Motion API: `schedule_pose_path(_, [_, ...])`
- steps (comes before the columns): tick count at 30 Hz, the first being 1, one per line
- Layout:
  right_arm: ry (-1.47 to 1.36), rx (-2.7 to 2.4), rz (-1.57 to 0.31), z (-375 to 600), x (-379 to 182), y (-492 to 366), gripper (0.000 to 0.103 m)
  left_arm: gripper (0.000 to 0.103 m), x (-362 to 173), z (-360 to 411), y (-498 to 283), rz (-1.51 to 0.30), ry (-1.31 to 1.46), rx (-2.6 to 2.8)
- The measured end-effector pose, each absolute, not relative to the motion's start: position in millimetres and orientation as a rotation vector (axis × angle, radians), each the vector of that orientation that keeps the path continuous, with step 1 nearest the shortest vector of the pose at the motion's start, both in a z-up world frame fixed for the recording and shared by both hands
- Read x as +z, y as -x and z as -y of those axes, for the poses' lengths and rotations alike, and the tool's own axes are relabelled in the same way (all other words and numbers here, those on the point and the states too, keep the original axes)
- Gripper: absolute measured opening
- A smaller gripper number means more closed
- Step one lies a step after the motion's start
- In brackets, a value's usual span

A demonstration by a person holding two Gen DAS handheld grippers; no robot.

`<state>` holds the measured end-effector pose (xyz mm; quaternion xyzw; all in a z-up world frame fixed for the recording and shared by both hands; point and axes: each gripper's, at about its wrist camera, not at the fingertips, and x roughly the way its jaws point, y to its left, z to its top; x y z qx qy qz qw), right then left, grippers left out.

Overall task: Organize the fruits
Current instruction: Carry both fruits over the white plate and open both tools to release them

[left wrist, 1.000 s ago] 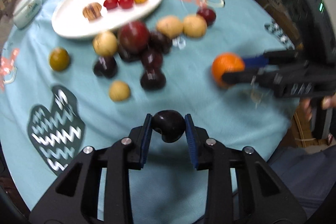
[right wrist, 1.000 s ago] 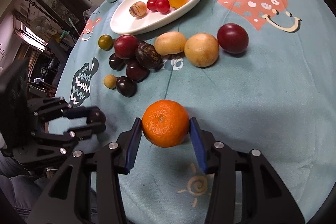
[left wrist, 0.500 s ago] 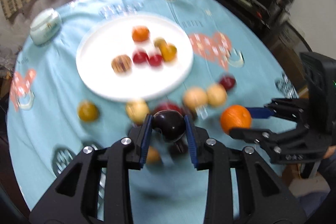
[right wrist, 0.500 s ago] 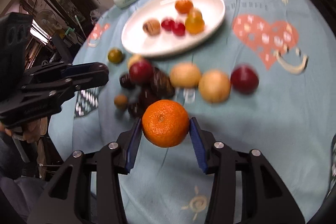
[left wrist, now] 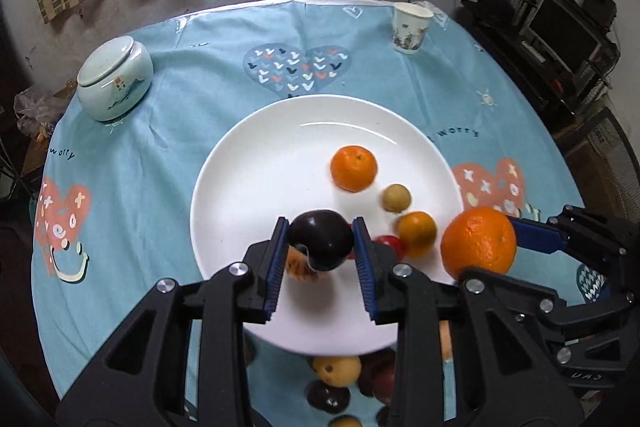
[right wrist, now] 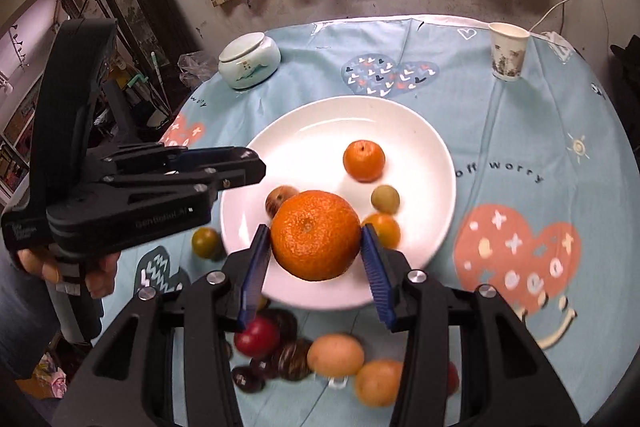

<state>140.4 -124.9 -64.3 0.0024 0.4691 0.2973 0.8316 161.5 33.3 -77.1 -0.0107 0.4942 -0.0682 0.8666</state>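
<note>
My left gripper (left wrist: 320, 247) is shut on a dark plum (left wrist: 322, 241) and holds it above the near part of the white plate (left wrist: 256, 163). My right gripper (right wrist: 316, 255) is shut on a large orange (right wrist: 316, 235) over the plate's (right wrist: 320, 123) near edge; the orange also shows in the left wrist view (left wrist: 478, 243). On the plate lie a small orange (left wrist: 354, 167), a yellow-green fruit (left wrist: 396, 197), a yellow-orange fruit (left wrist: 416, 233) and red ones mostly hidden behind my fingers.
Loose fruits lie on the blue tablecloth in front of the plate: tan ones (right wrist: 335, 355), a red one (right wrist: 256, 337), dark ones (right wrist: 294, 359), and a green-yellow one (right wrist: 206, 242) to the left. A lidded ceramic jar (left wrist: 114, 81) stands far left, a paper cup (left wrist: 410, 27) far right.
Both grippers have moved forward and up with their fruits, from over the loose pile to above the white plate. The plate now fills the middle of both views.
</note>
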Motion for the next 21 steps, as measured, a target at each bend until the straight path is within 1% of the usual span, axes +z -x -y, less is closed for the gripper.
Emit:
schedule_pose_path(7, [0.062,0.612,-1.040,101.0,-84.3,-180.7,0.047,0.032,-95.2,-34.9,-185.6,-1.060,0.003,-0.112])
schedule_pose_path(8, [0.078,0.601,-1.049,98.1,-88.0,-185.5,0.050,0.032,-97.4,-36.2,-188.2,-1.064,0.006,-0.107])
schedule_pose_path(10, [0.081,0.594,-1.058,96.1,-92.1,-192.8,0.063,0.034,-101.4,-37.7,-192.0,-1.068,0.001,-0.099])
schedule_pose_path(11, [0.072,0.578,-1.051,97.5,-92.4,-195.5,0.068,0.038,-102.5,-37.9,-193.0,-1.068,-0.001,-0.095])
schedule_pose_path(12, [0.062,0.575,-1.045,98.4,-91.6,-197.6,0.068,0.047,-103.1,-38.5,-194.0,-1.065,-0.002,-0.088])
schedule_pose_path(13, [0.055,0.576,-1.042,99.1,-90.5,-199.8,0.068,0.050,-102.9,-39.3,-194.3,-1.060,0.000,-0.083])
schedule_pose_path(21, [0.034,0.553,-1.005,122.3,-76.6,-190.4,0.068,0.052,-91.0,-38.2,-186.4,-1.030,-0.013,-0.077])
